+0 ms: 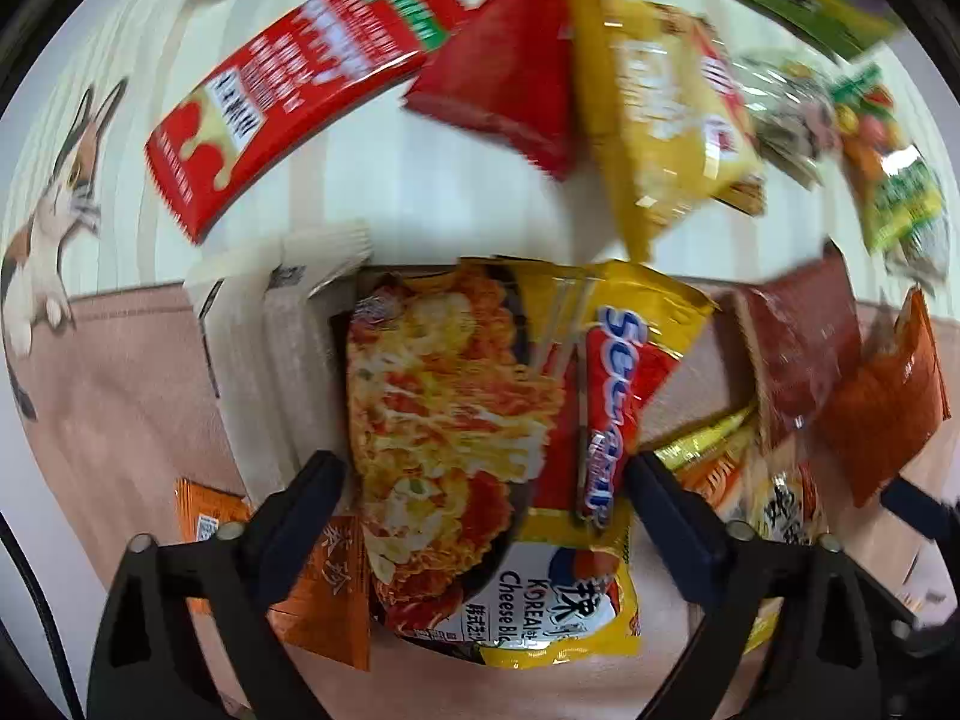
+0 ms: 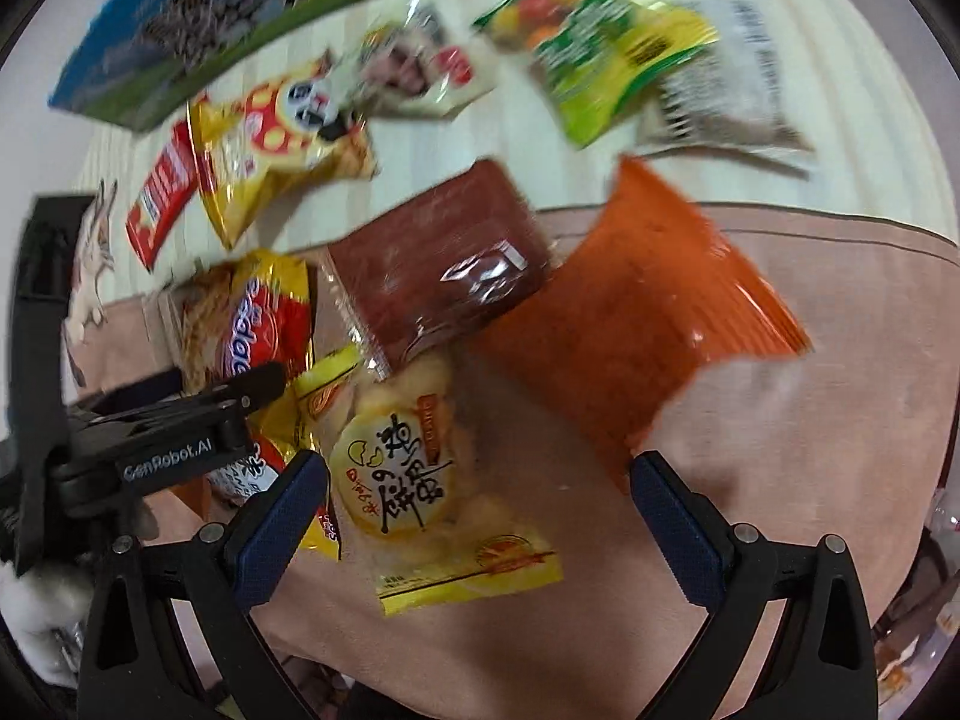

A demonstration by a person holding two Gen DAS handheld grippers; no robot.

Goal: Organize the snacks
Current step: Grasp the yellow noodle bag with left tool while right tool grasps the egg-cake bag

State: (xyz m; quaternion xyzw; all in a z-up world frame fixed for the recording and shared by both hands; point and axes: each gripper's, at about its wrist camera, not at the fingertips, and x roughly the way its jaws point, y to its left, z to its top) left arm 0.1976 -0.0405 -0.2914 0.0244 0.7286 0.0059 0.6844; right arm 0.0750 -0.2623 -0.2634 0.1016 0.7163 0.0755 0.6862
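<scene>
I'm working the pick step of organizing snacks: both grippers are pointing down over the pile on the pink mat (image 2: 780,420), nothing lifted yet by the look of it. In the left wrist view the left gripper (image 1: 486,480) is straddling the yellow Korean cheese noodle pack (image 1: 462,450), which is lying centre to lower centre of the frame, partly over a white box (image 1: 264,324) at centre left and an orange sachet (image 1: 324,588) at lower left. The fingers (image 1: 312,480) are standing spread on either side of the pack; I'm not seeing the pads pressing on it, so no grip yet, though blur is making contact hard to call. Next move, I'm judging, calls for closing on the pack squarely without catching the sachet underneath, then lifting it clear; the slick wrapper could slip. In the right wrist view the right gripper (image 2: 477,504) is hanging wide apart over a yellow egg snack pack (image 2: 414,480) at lower centre; its left finger is sitting just beside the pack's edge, the right finger well clear over bare mat, holding nothing. A dark red pack (image 2: 438,264) and an orange pack (image 2: 636,312) are lying above it in the frame, the rest of the snacks scattered on the pale worktop (image 2: 870,120) across the top. The left gripper's body is showing at the left edge of this view.
</scene>
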